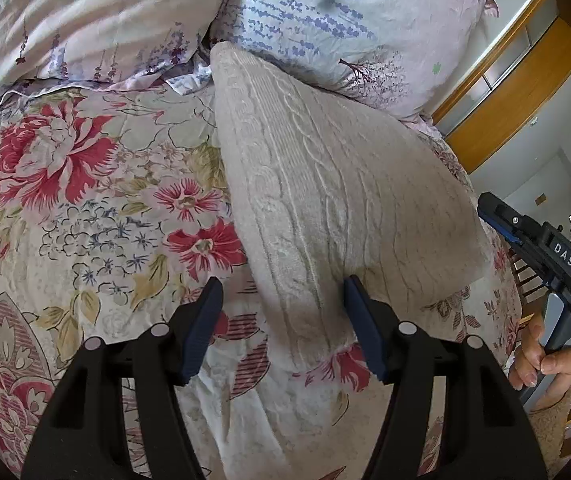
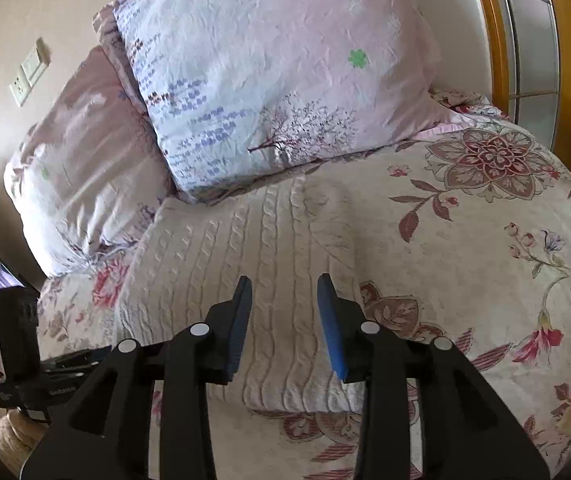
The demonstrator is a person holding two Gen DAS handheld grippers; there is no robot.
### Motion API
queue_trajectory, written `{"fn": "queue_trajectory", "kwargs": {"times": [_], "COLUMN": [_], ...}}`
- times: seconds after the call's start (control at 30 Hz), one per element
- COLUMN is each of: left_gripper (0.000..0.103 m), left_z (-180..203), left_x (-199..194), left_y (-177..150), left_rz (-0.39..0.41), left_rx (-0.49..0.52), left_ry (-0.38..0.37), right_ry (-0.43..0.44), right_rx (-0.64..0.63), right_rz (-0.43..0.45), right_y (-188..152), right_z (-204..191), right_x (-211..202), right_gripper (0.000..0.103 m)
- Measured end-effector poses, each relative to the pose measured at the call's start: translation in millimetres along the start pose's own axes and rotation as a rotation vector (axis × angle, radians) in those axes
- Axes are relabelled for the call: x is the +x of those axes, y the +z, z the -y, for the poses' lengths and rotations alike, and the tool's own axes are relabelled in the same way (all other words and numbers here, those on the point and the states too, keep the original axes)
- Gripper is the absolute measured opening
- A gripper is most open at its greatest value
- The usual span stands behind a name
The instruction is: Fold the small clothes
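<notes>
A cream cable-knit garment (image 1: 325, 200) lies flat and folded into a long rectangle on the floral bedspread (image 1: 85, 200). It also shows in the right wrist view (image 2: 245, 248). My left gripper (image 1: 283, 292) is open and empty, its jaws straddling the garment's near left corner just above it. My right gripper (image 2: 284, 290) is open and empty, hovering over the garment's near edge. The right gripper's body (image 1: 541, 248) and the hand holding it show at the right edge of the left wrist view.
Two pillows (image 1: 325, 20) (image 2: 285, 72) lie at the head of the bed, the nearer one touching the garment's far end. A wooden wardrobe (image 1: 517, 80) stands to the right. The left gripper's body (image 2: 17, 340) is at the left edge.
</notes>
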State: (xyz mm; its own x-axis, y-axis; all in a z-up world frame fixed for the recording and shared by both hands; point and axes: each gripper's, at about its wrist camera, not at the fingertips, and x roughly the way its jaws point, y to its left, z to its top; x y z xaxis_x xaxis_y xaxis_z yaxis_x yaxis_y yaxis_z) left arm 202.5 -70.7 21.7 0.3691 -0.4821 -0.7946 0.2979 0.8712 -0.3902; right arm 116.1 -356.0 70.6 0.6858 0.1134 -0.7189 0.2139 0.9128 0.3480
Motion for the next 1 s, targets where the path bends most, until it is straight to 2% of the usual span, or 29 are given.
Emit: {"fn": "queue_trajectory", "kwargs": {"times": [0.1, 0.2, 0.27, 0.5, 0.6, 0.8, 1.0], "left_gripper": [0.063, 0.063, 0.063, 0.064, 0.064, 0.064, 0.064], "left_z": [1.8, 3.9, 5.0, 4.2, 8.3, 25.2, 27.3], "left_x": [2.3, 4.1, 5.1, 6.9, 8.9, 8.8, 9.0], "left_y": [0.3, 0.1, 0.0, 1.6, 1.3, -0.9, -1.9], "left_rz": [-0.004, -0.005, -0.007, -0.012, -0.007, 0.035, 0.042], "left_rx": [0.009, 0.016, 0.021, 0.012, 0.031, 0.127, 0.138], "left_ry": [0.000, 0.000, -0.001, -0.016, 0.004, 0.107, 0.139], "right_ry": [-0.007, -0.084, -0.120, -0.113, -0.101, -0.094, -0.091], "right_rx": [0.002, -0.030, -0.044, -0.028, -0.014, -0.017, -0.038], "right_rz": [-0.017, -0.088, -0.100, -0.117, -0.119, -0.123, -0.117], "right_y": [-2.3, -9.1, -14.3, -15.3, -14.9, -13.5, -14.3], "right_z": [3.6, 4.8, 5.1, 10.7, 13.8, 14.6, 14.3], "right_x": [5.1, 22.0, 28.8, 34.3, 35.3, 37.0, 38.3], "right_gripper": [0.036, 0.036, 0.036, 0.036, 0.037, 0.037, 0.037]}}
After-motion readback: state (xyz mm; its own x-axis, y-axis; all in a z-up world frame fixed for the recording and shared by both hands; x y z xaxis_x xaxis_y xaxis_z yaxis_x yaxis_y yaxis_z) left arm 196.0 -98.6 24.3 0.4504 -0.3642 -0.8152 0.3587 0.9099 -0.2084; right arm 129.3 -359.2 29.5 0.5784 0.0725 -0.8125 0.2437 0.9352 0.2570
